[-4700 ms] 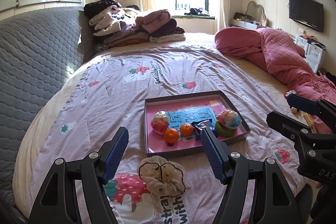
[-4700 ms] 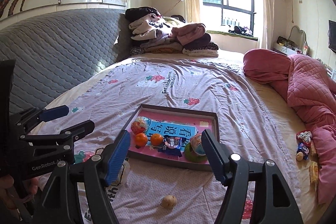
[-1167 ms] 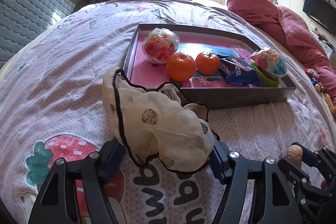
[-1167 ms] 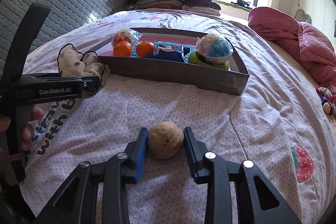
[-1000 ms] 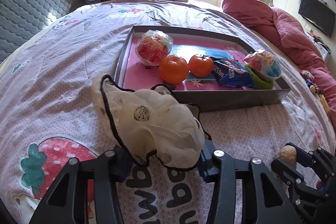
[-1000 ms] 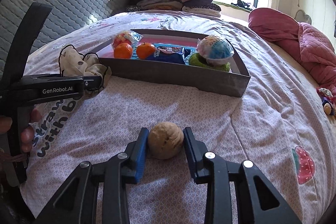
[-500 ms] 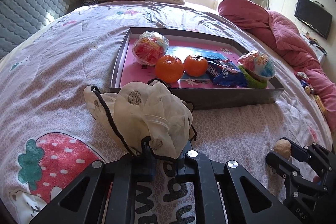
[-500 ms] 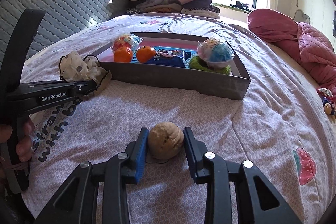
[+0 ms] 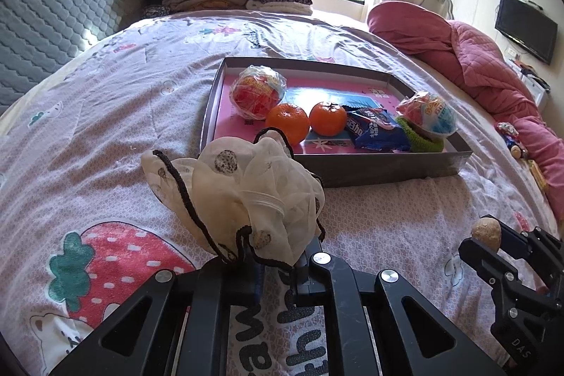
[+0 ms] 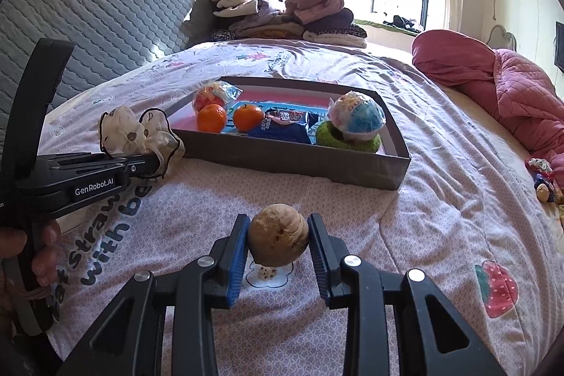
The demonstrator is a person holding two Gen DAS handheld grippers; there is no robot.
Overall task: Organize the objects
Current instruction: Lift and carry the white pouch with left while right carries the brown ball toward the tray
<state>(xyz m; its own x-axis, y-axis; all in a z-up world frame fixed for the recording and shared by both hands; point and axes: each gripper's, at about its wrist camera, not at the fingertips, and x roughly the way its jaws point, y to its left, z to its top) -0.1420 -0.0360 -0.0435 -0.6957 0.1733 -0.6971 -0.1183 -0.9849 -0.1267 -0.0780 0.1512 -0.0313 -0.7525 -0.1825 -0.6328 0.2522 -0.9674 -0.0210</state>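
Tray (image 9: 387, 164) sits mid-bed, ahead of both hand-held grippers; long axis runs across the view, near wall facing them. Already in it: two tangerines (image 9: 306, 122), two wrapped balls (image 9: 259, 90), blue snack packet (image 9: 373, 129), green ring (image 9: 423, 140).

Left hand-held gripper (image 9: 278, 273): fingers pressed together on a fold of the cream hair scrunchie (image 9: 243, 196), black-edged, spotted. Scrunchie bunches up above the fingers, just beside the tray's near left corner; whether it touches the wall cannot be told.

Right hand-held gripper (image 10: 278, 238): blue pads pinching the walnut (image 10: 277, 234) on both sides. Walnut appears clear of the bedsheet (image 10: 440, 199), short of the tray's near wall, roughly opposite its middle.

Judgement: both loads are gripped; each must clear the near wall and go forward. Left is nearer the tray; right has more bed to cross.

Views: left wrist view shows the tray floor and free pink space behind the tangerines, walnut only as a small lump at the right edge. Right wrist view shows pad contact on the walnut and the left hand-held gripper side-on, with the person's fingers (image 10: 42, 252) on its handle.
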